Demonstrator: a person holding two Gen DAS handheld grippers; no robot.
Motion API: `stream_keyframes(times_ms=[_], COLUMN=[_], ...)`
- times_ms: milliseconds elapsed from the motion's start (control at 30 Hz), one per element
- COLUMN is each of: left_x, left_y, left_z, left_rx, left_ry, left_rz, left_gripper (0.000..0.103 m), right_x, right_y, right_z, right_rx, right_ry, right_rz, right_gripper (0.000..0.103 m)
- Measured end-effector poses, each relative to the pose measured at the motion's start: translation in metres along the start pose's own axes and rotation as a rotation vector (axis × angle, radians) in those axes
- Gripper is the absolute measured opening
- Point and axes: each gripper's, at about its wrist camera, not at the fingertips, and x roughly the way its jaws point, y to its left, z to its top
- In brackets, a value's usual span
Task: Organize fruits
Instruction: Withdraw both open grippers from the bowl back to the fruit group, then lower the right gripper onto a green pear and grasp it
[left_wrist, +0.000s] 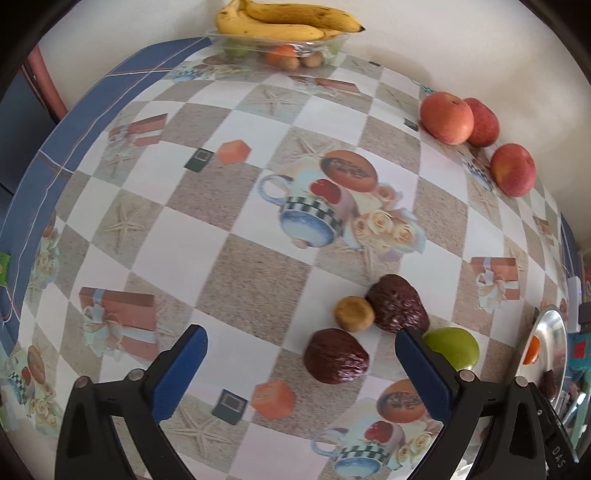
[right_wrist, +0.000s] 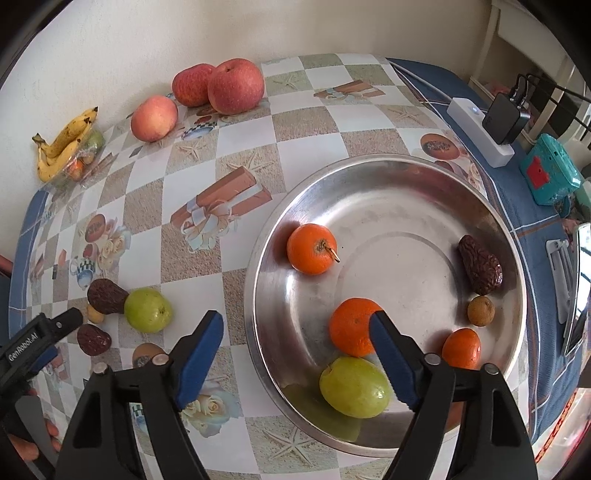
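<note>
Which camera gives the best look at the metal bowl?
The right wrist view: the metal bowl fills its right half, showing the whole rim and the fruit inside. The left wrist view catches only a sliver of the bowl at its right edge, partly behind the open left gripper.

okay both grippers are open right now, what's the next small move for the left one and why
Probably ease the left gripper forward and close on the nearest dried date. Its jaws are open with that date between them, still loose on the tablecloth, while the metal bowl already holds fruit.
</note>
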Motion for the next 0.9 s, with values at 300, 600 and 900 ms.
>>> stream_keyframes(times_ms=[300, 600, 900], left_x=[-0.006, -0.013, -0.005], left_y=[0.013, 0.017, 0.016], left_z=[0.003, 0.005, 0.005], left_rx=[0.008, 0.033, 0.051], left_ry=[-0.038, -0.079, -0.074], left_rz=[0.023, 0.022, 0.025], left_gripper=[0.103, 0.103, 0.103], right_x=[-0.003, -0.003, 0.002], right_y=[0.003, 0.013, 0.012], right_z=[-0.001, -0.004, -0.006], right_rx=[-0.016, -0.053, -0.045], right_ry=[-0.048, -0.072, -0.055], right_rz=[-0.019, -0.019, -0.015], right_gripper=[0.101, 0.101, 0.101])
